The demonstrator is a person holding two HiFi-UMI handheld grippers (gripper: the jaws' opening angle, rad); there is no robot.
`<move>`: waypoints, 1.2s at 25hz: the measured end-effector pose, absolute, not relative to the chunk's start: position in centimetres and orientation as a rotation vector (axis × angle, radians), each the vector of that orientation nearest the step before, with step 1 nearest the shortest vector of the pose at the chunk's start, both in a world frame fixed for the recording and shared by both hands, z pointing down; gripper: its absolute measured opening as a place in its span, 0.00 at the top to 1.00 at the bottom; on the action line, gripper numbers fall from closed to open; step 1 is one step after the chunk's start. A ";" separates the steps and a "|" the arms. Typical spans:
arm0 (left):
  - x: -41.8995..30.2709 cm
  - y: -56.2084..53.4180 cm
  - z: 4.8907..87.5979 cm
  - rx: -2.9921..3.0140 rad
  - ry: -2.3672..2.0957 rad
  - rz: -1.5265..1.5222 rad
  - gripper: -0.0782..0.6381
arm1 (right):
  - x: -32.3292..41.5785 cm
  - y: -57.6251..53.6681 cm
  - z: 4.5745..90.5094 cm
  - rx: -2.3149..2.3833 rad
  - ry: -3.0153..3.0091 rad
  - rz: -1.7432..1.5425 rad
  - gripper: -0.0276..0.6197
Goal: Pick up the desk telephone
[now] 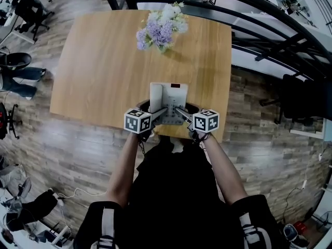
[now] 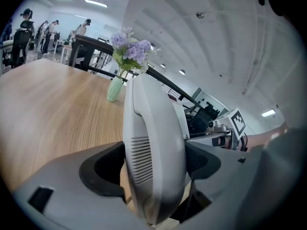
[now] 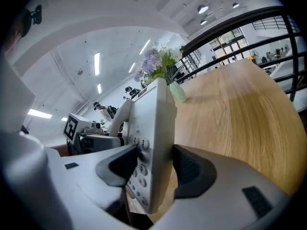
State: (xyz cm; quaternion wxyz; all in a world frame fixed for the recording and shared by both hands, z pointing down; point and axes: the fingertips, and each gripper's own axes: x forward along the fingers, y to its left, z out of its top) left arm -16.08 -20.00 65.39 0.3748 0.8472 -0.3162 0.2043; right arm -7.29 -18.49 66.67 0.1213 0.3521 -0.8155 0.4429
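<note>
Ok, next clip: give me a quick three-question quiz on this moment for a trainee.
1. True or false: the left gripper is shut on the handset side of the telephone.
2. What stands at the far end of the table? A) a vase of flowers B) a laptop C) a mug
3. Fill in: one jaw of the right gripper presses on the telephone's number ____.
Key: 1 true; 2 A; 3 keys.
</note>
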 end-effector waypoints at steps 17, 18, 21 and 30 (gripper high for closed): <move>-9.9 -17.5 57.1 2.274 -0.952 0.513 0.34 | -1.1 -16.7 59.2 0.939 -2.534 1.155 0.58; -9.6 -17.3 56.8 2.278 -0.960 0.514 0.34 | -0.9 -16.6 58.9 0.931 -2.543 1.154 0.58; -9.4 -17.2 56.2 2.286 -0.982 0.519 0.34 | -0.6 -16.5 58.5 0.909 -2.559 1.144 0.58; -7.2 -16.2 55.1 2.261 -1.062 0.488 0.34 | 1.6 -16.1 57.4 0.837 -2.593 1.104 0.58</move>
